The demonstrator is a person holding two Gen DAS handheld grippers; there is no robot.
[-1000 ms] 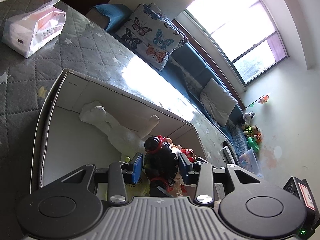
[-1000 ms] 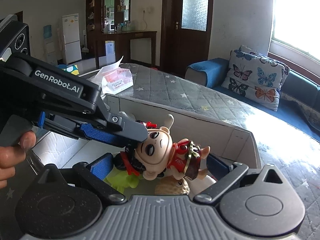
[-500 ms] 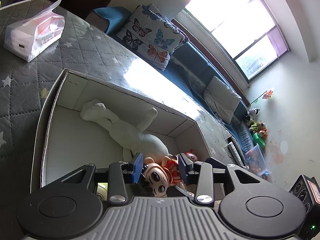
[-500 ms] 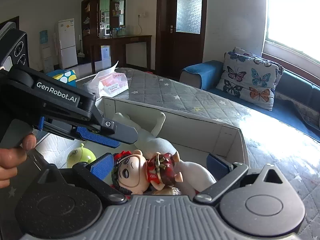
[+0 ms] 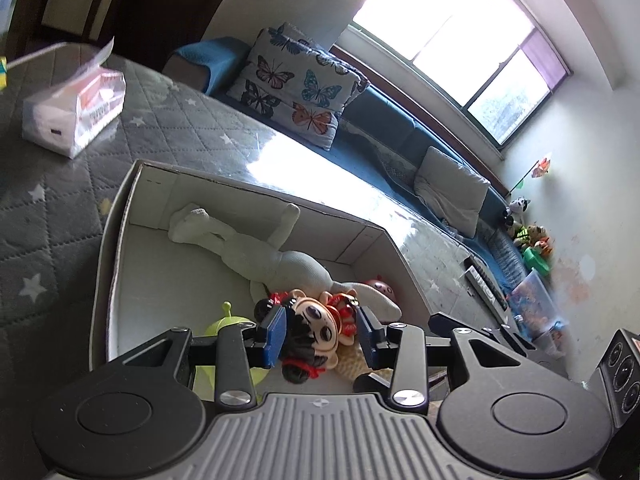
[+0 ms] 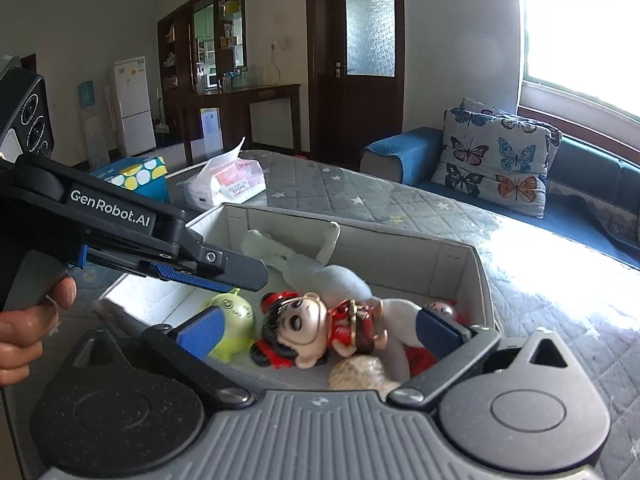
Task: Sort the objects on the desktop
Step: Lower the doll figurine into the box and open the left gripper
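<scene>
Blown-out window [image 5: 452, 36] glare, fisheye warp

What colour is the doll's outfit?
Red, with a gold trim; the doll shows best in the right wrist view.

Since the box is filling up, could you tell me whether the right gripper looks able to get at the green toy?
Probably yes: the right gripper is open just above the box, and the green toy lies uncovered beside the doll.

A grey quilted cover with stars [image 5: 72, 208] spreads over the table. Directly on it, just in front of both tongs, stands a white open box [image 6: 460, 258]. Beyond the box, to the far left, lies a tissue pack [image 5: 74, 110], and near it a blue box with dots [image 6: 136, 176].
</scene>
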